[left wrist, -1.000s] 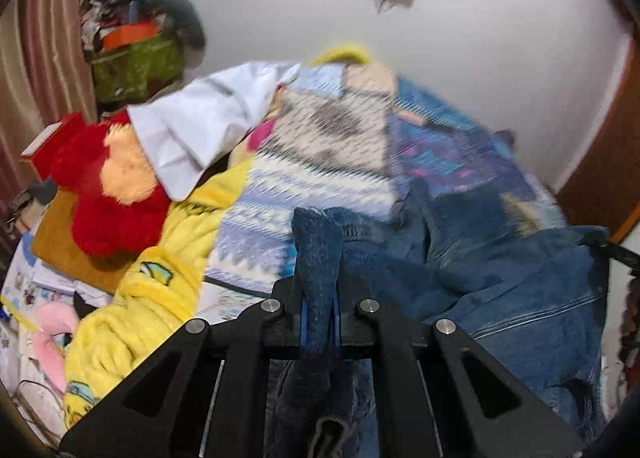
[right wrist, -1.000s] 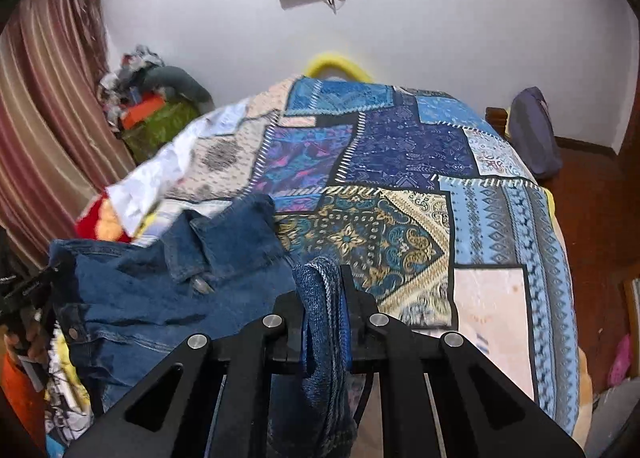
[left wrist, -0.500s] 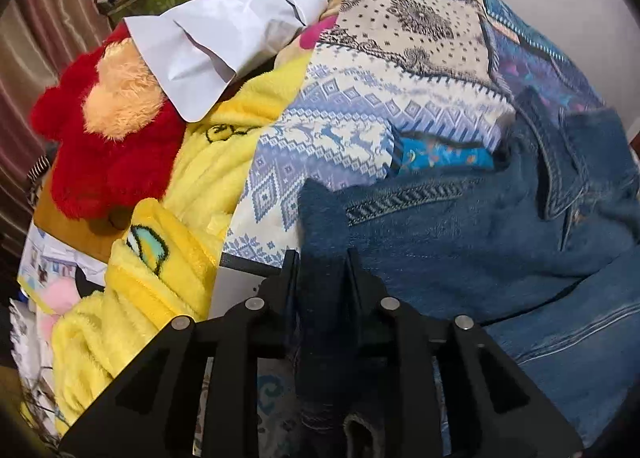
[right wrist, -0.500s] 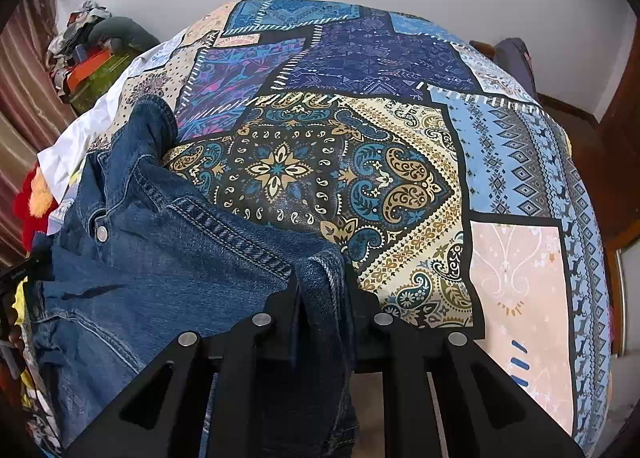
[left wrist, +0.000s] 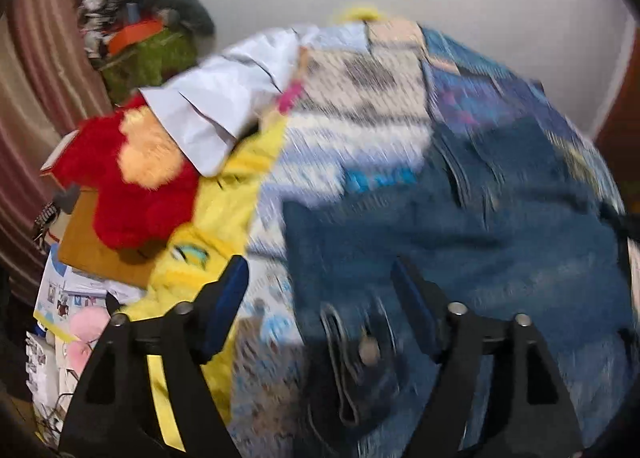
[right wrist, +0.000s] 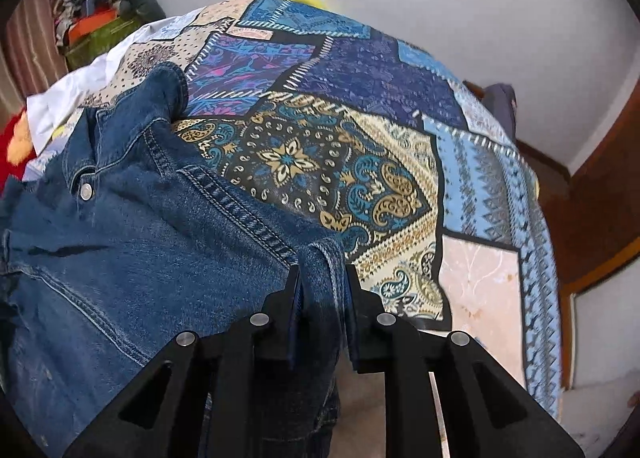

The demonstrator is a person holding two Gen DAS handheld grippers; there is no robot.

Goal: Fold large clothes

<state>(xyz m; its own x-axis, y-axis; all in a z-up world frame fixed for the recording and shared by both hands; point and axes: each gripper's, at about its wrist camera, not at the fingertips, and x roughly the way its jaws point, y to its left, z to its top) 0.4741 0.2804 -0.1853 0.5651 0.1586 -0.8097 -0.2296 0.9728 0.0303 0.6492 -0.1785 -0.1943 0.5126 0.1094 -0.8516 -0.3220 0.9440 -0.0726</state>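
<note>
Denim of this weight will likely handle as a heavy, soft but fairly stiff cloth: it should hold a crease, resist slipping, and drag on the bedspread when pulled. The denim jacket [right wrist: 132, 242] lies spread on the bed's near left part, collar toward the far side, lower edge at the near edge of the bed [right wrist: 480, 278]. The best holds are probably the double-stitched seams and the hem corners, where the cloth is thick and gives the fingers a firm ridge.

Right gripper [right wrist: 322, 290]: jaws drawn narrow and clamped on a bunched hem corner of the jacket at the near edge of the bed.

Left gripper [left wrist: 320, 286]: jaws spread wide, nothing between them; denim with a metal button lies below the gap, apparently not gripped.

View differences:
- The right wrist view is sharp. It shows the collar, a snap button, the seam lines and the bare patchwork bedspread to the right of the jacket.
- The left wrist view is motion-blurred. It alone shows the clutter along the bed's left edge: a red plush toy [left wrist: 132, 181], a yellow blanket [left wrist: 224, 209] and a white cloth [left wrist: 224, 101], all near the jacket's left side.
</note>
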